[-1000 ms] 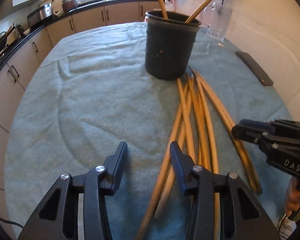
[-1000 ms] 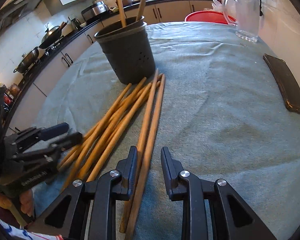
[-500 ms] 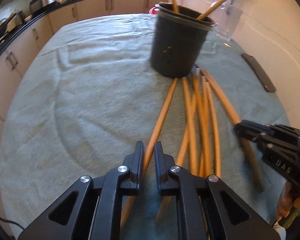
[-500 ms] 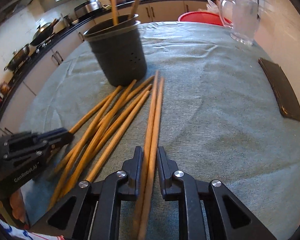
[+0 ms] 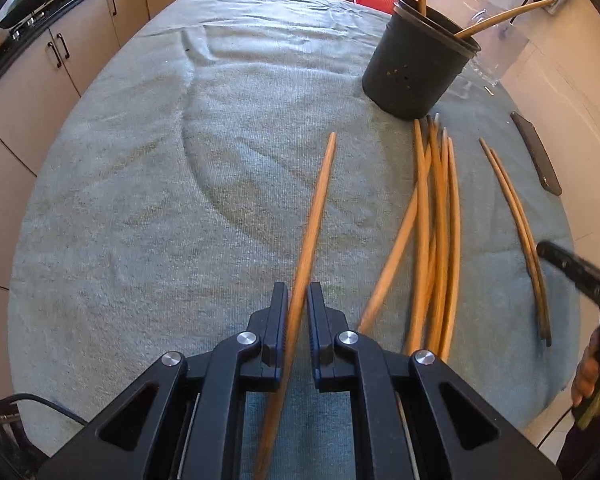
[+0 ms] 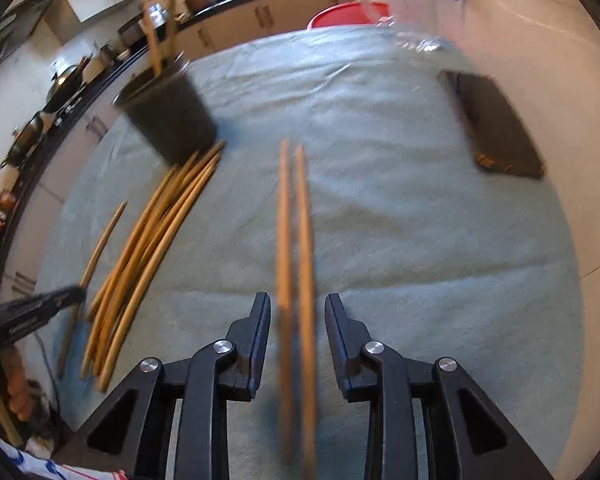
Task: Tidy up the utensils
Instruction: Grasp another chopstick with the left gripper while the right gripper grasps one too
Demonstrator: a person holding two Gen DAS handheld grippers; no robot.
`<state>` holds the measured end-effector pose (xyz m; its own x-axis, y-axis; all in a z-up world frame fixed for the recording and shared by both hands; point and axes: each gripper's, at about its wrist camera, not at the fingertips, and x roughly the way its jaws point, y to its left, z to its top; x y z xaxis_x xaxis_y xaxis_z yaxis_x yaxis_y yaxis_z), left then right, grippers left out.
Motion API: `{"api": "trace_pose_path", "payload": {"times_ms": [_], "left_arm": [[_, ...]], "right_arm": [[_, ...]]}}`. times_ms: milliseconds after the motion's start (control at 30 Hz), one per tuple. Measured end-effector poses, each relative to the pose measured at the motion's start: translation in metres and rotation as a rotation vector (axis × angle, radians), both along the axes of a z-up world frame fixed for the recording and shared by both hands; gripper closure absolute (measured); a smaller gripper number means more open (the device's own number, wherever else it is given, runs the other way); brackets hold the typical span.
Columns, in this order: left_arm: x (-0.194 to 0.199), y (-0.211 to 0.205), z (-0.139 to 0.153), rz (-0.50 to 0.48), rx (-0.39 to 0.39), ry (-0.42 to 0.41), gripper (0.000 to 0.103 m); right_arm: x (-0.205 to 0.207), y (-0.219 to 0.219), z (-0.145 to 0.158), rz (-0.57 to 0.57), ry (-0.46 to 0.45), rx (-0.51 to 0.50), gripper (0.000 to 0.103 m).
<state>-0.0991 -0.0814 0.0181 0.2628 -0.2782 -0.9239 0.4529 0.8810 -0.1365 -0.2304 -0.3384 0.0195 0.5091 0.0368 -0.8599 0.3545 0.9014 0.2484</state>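
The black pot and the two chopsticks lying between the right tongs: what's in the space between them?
Only bare green towel lies between the black pot and the two chopsticks, in the right wrist view. The chopstick pile stays left of that stretch.

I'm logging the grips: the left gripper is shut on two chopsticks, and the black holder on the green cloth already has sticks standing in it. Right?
Not quite. The left gripper is shut on one chopstick, not two; the left wrist view shows a single stick between its fingers. The rest stands: the black holder on the green cloth already has sticks standing in it.
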Motion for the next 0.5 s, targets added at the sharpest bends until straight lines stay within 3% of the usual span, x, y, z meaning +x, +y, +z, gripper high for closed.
{"api": "trace_pose_path", "payload": {"times_ms": [100,267,500], "left_arm": [[0.005,-0.006,-0.001,-0.022,0.022,-0.019,0.094],[0.009,-0.02,-0.001,-0.085,0.053,-0.042,0.094],[0.028,-0.028,-0.001,-0.148,0.082,0.039,0.094]], "right_arm": [[0.012,-0.002,0.0,0.018,0.003,-0.023,0.083],[0.031,0.001,-0.012,0.037,0.059,-0.094,0.087],[0.054,-0.003,-0.01,0.106,0.163,-0.142,0.087]]}}
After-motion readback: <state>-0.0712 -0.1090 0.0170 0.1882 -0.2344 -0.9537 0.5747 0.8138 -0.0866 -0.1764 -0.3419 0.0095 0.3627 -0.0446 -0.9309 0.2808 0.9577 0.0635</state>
